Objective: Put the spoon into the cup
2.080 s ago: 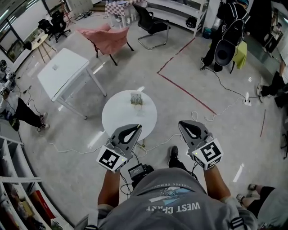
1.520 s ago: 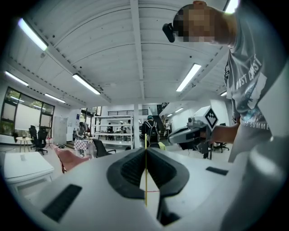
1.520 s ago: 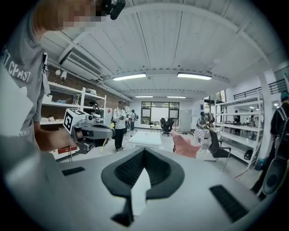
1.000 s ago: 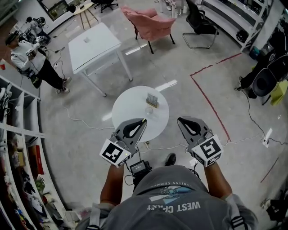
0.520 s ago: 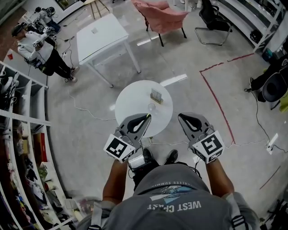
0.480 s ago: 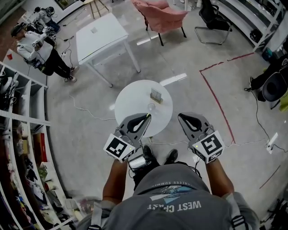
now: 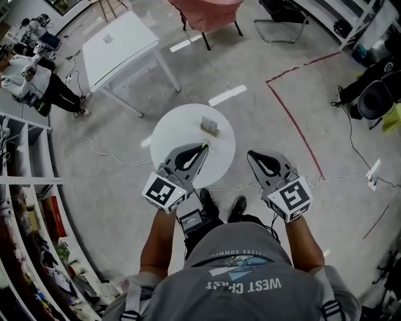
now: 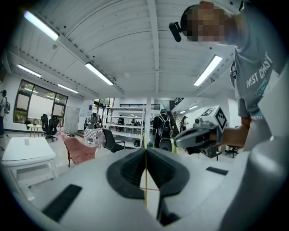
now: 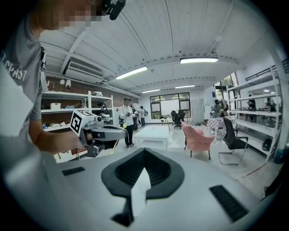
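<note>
A small round white table (image 7: 178, 128) stands on the floor in front of me. Near its far side sits a small rack-like holder (image 7: 209, 126); it is too small to tell a spoon or cup apart. My left gripper (image 7: 204, 147) is shut and empty, its tip over the table's near part. My right gripper (image 7: 250, 153) is shut and empty too, over the floor to the right of the table. The left gripper view shows closed jaws (image 8: 146, 149) aimed across the room, with the right gripper (image 8: 203, 133) beside them. The right gripper view shows its jaws (image 9: 143, 151) and the left gripper (image 9: 97, 128).
A white rectangular table (image 7: 119, 50) stands at the far left, with a pink chair (image 7: 203, 12) and a black chair (image 7: 282, 9) beyond. Shelves (image 7: 25, 207) line the left side. Red tape (image 7: 291, 119) and cables (image 7: 113, 157) cross the floor. A person (image 7: 31, 75) stands far left.
The head view has swung and I have come nearer the round table. The left gripper's tip now overlaps the tabletop. Both grippers stay shut and empty.
</note>
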`<state>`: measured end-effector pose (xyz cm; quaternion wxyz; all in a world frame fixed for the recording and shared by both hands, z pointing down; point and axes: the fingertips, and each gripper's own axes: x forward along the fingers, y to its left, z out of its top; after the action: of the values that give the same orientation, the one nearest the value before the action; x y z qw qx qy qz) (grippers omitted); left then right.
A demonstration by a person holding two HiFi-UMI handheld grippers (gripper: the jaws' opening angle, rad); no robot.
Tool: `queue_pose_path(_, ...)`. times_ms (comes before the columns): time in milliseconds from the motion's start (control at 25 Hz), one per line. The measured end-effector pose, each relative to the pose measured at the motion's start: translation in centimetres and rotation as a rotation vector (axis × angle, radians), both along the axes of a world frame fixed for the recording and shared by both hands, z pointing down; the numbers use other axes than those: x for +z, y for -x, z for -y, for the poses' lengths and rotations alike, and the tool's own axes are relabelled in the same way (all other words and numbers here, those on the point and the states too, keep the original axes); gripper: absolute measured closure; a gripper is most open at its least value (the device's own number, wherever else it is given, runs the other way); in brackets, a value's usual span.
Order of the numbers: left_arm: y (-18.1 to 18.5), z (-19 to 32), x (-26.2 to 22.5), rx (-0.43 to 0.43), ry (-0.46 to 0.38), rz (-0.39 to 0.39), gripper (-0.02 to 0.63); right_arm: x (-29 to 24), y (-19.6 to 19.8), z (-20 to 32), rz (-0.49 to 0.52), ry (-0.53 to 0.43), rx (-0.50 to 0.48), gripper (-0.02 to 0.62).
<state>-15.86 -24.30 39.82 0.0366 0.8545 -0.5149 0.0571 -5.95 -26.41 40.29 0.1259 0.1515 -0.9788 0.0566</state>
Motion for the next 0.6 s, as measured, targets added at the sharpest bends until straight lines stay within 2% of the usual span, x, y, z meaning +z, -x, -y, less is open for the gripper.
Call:
queue_pose_path(280,1.8,1.9,2.3,0.03,0.037,-0.043,0.602,1.2,2.2,0.5,-0.023,0.008,0.016,0.597)
queue_pose_path(600,3.8,2.6,4.8,0.041,0.075,-0.183,0.602,3.2,3.6,0.2,-0.071,0.07,0.038,0.597)
